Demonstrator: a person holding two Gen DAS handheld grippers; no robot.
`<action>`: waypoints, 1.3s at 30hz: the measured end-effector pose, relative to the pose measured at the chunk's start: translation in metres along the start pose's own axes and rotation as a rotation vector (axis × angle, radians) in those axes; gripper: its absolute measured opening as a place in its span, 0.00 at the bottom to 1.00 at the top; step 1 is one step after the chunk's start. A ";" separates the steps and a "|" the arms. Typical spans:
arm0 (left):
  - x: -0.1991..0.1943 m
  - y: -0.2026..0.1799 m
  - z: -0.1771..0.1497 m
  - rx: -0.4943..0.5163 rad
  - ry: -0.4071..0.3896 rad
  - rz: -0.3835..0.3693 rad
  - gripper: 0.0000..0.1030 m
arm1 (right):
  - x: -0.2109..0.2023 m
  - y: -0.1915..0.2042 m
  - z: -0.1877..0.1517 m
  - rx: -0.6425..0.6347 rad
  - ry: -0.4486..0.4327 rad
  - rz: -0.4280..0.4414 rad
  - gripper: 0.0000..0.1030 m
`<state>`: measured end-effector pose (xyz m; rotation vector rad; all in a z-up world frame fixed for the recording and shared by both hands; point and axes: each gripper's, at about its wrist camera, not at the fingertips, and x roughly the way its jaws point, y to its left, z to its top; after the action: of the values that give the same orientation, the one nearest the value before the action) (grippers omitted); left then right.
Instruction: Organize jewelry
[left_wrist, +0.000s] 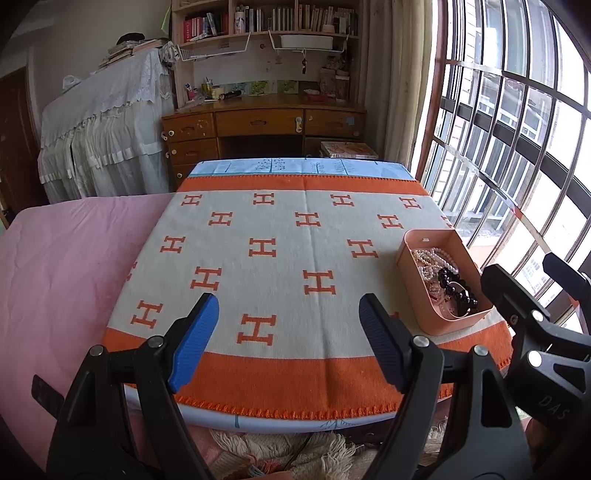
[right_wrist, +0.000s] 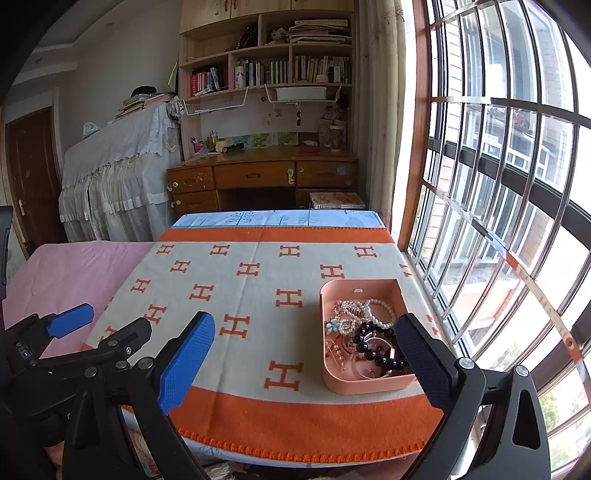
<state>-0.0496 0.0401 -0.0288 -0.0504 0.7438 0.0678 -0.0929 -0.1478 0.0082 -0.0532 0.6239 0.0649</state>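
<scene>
A pink open box (right_wrist: 364, 386) sits on the right side of the table, near the front edge; it also shows in the left wrist view (left_wrist: 406, 258). It holds tangled jewelry: a white pearl bracelet (right_wrist: 380, 314), a black bead bracelet (right_wrist: 373, 347) and gold and pink pieces (right_wrist: 343, 321). My left gripper (left_wrist: 290, 341) is open and empty above the table's front edge, left of the box. My right gripper (right_wrist: 304, 363) is open and empty, its right finger (right_wrist: 423, 360) in front of the box's right side.
The table carries a white blanket with orange H marks (left_wrist: 280, 258). A pink bed (left_wrist: 55, 266) lies to the left. A barred window (right_wrist: 498, 221) runs along the right. A wooden desk with shelves (right_wrist: 266, 173) stands behind.
</scene>
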 end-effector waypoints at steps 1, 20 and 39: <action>0.000 0.000 0.001 0.000 0.001 0.000 0.74 | -0.001 0.000 -0.001 -0.001 -0.003 -0.001 0.97; -0.005 -0.002 -0.007 0.003 0.001 -0.004 0.74 | -0.012 -0.009 -0.006 0.024 -0.028 -0.023 0.97; -0.013 0.000 -0.008 0.006 -0.009 -0.003 0.74 | -0.020 -0.003 -0.016 0.011 -0.039 -0.006 0.97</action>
<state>-0.0644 0.0385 -0.0259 -0.0453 0.7348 0.0623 -0.1186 -0.1532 0.0071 -0.0427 0.5849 0.0564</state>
